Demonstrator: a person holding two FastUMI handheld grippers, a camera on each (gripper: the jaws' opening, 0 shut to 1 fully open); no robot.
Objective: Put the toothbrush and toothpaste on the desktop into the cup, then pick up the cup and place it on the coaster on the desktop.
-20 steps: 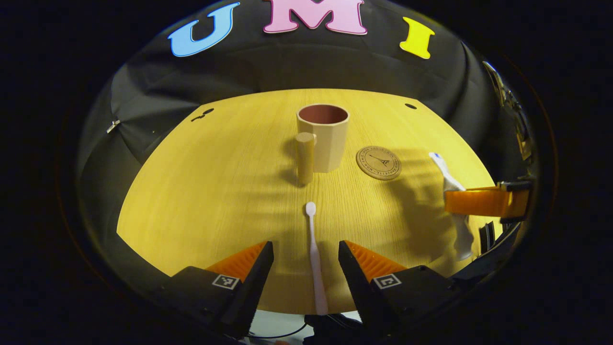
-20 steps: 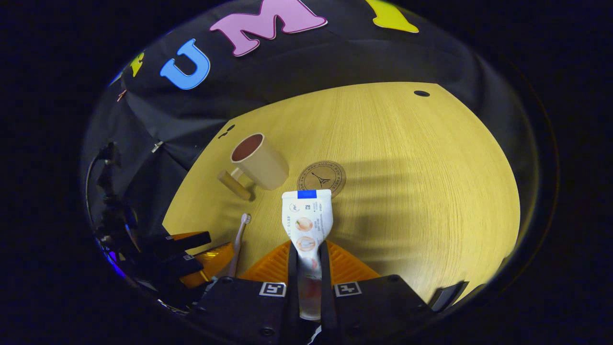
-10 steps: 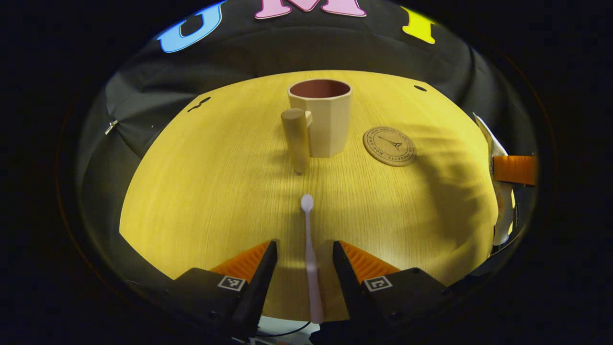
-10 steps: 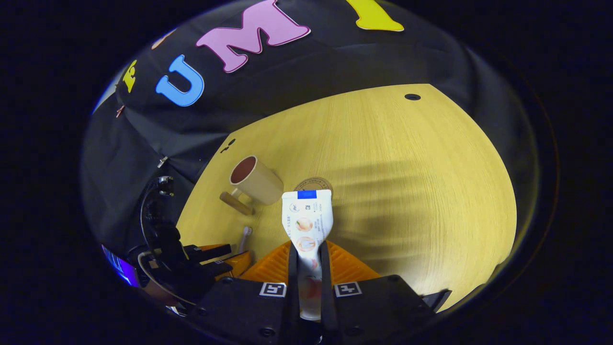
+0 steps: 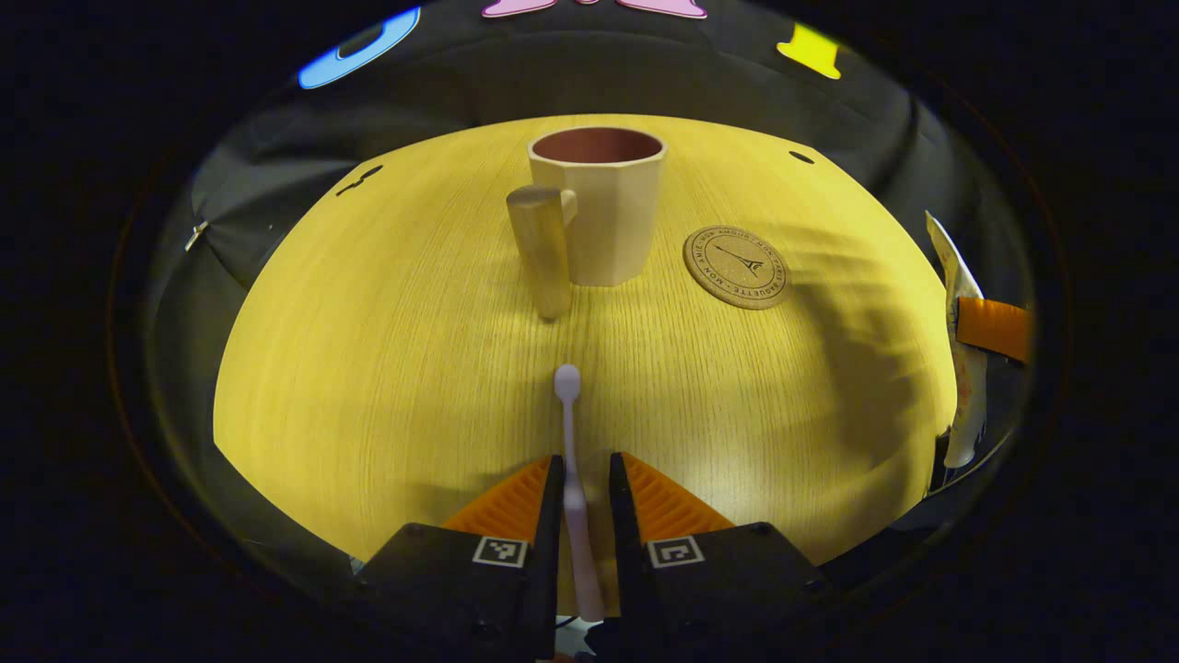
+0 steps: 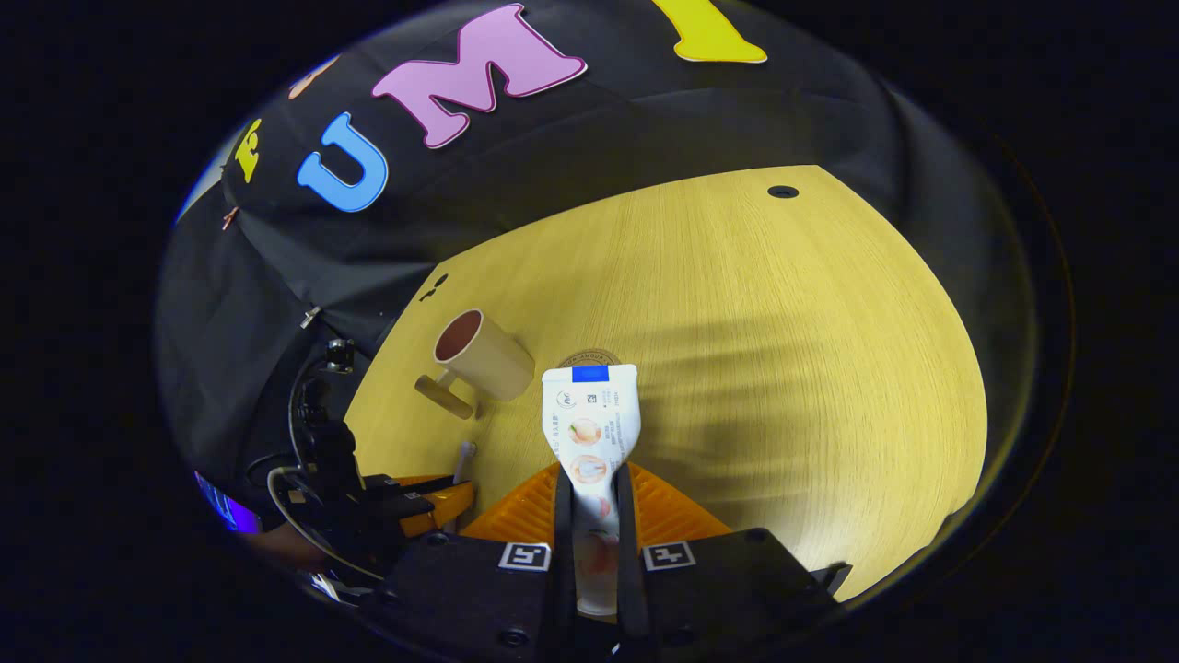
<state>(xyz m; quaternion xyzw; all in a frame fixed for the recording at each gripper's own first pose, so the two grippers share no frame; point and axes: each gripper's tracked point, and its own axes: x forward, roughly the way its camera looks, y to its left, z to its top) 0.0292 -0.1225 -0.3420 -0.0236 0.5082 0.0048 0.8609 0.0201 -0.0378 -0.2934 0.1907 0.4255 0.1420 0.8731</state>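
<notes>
In the left gripper view, the left gripper (image 5: 580, 470) is clenched on the toothbrush (image 5: 571, 460), both fingers pressing the thin white handle — its head points toward the far edge of the tabletop (image 5: 368, 368). Whether the brush touches the wood I cannot tell. Ahead, toward that far edge, the cup (image 5: 599, 207) stands upright with its block-like handle turned to the near side, and the round cork coaster (image 5: 737, 267) lies just beside it to the right, apart from it. The coaster carries a tower drawing ringed with lettering (too small to read).

In the right gripper view, the right gripper (image 6: 589, 488) grasps the toothpaste (image 6: 589, 424), the tube pinched flat between both fingers and held above the tabletop, its crimped blue-edged end pointing away. The tube's print — small marks and round pictures — is not legible. Past its tip a sliver of the coaster shows, with the cup to the left near the table's left edge.
</notes>
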